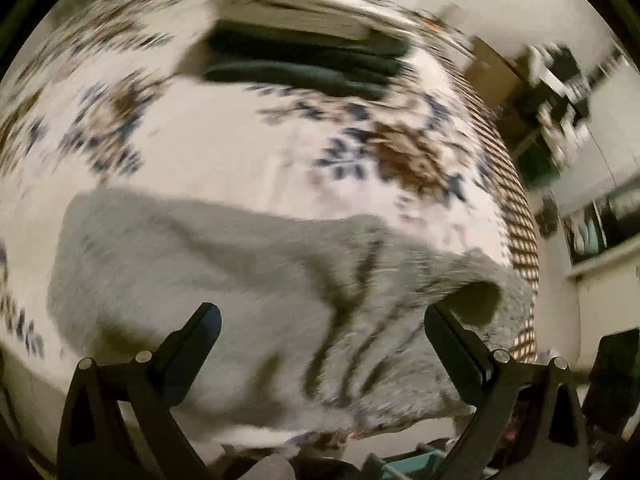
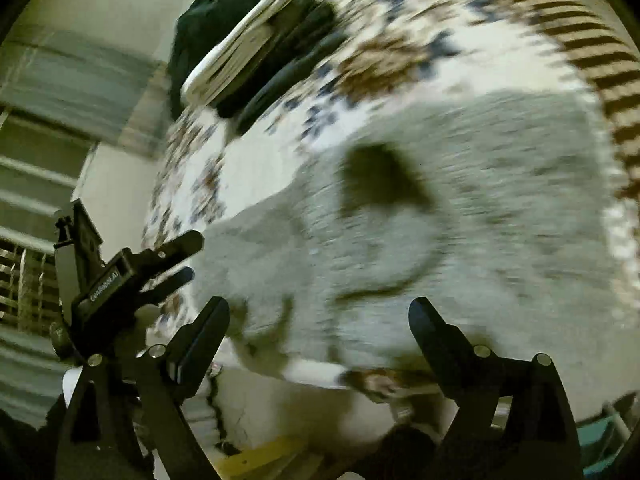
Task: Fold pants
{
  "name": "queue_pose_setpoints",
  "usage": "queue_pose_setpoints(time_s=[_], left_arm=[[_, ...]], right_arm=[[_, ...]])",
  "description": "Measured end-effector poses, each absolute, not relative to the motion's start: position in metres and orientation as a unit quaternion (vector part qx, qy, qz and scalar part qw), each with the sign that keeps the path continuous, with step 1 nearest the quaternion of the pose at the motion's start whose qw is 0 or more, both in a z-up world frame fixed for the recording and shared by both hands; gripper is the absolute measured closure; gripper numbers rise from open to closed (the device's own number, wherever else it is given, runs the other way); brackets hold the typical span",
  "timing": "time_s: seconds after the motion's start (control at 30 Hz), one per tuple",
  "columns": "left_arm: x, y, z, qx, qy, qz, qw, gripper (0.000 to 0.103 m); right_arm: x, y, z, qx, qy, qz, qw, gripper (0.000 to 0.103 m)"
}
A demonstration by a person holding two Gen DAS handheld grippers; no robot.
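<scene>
Your grey pants (image 1: 224, 276) lie spread on the flowered bedspread (image 1: 224, 140), near its front edge, and everything below is placed against them; both views are smeared with motion blur, so fine detail of the cloth cannot be read; in the left wrist view your left gripper (image 1: 322, 316) hangs over the near part of the pants with its jaws wide apart and nothing between them, the dark fingertips (image 1: 208, 316) showing against the grey fabric without a clear sign of contact; creases run across the pants toward their right end, where a raised fold casts a dark hollow; in the right wrist view your right gripper (image 2: 320, 312) also stands open above the pants' near edge, gripping nothing, with the cloth lying flat beyond its tips and a dark shadow patch on the fabric past them; your left gripper (image 2: 188, 256) shows in that view too, at the pants' left end, just beside their edge; beyond the pants, well apart from them at the far side of the bedspread, sits a stack (image 1: 304, 48) of folded clothes, dark pieces below and white ones (image 2: 236, 56) on top; the bedspread's brown striped border (image 2: 592, 52) runs past the pants on the right.
</scene>
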State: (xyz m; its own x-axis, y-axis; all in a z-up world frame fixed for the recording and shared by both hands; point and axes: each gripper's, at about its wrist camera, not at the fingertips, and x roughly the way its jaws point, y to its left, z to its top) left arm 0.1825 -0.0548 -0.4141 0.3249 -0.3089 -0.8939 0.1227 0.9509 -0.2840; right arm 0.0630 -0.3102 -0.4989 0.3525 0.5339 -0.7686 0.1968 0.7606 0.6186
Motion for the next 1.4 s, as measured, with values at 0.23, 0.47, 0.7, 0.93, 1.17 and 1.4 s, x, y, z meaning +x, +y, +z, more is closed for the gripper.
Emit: queue_pose_setpoints(time_s=[0.23, 0.47, 0.7, 0.93, 1.17, 1.4], left_arm=[[0.165, -0.168, -0.461, 0.109, 0.562, -0.238, 0.785, 0.007], [0.162, -0.166, -0.492, 0.061, 0.576, -0.297, 0.759, 0.093], [0.174, -0.058, -0.480, -0.130, 0.607, -0.194, 0.759, 0.094], [0.167, -0.021, -0.446, -0.228, 0.576, -0.173, 0.766, 0.031], [0.202, -0.082, -0.483, -0.164, 0.604, -0.200, 0.754, 0.022], [0.185, -0.096, -0.485, -0.139, 0.573, -0.246, 0.770, 0.090]], right_arm=[[0.037, -0.392, -0.522, 0.366, 0.560, -0.030, 0.742, 0.010], [0.026, -0.435, -0.538, 0.353, 0.566, -0.090, 0.740, 0.010], [0.026, -0.446, -0.549, 0.364, 0.572, -0.093, 0.730, 0.010], [0.047, -0.439, -0.540, 0.347, 0.576, -0.070, 0.737, 0.010], [0.055, -0.444, -0.542, 0.355, 0.576, -0.072, 0.733, 0.010], [0.064, -0.450, -0.552, 0.342, 0.586, -0.084, 0.729, 0.010]])
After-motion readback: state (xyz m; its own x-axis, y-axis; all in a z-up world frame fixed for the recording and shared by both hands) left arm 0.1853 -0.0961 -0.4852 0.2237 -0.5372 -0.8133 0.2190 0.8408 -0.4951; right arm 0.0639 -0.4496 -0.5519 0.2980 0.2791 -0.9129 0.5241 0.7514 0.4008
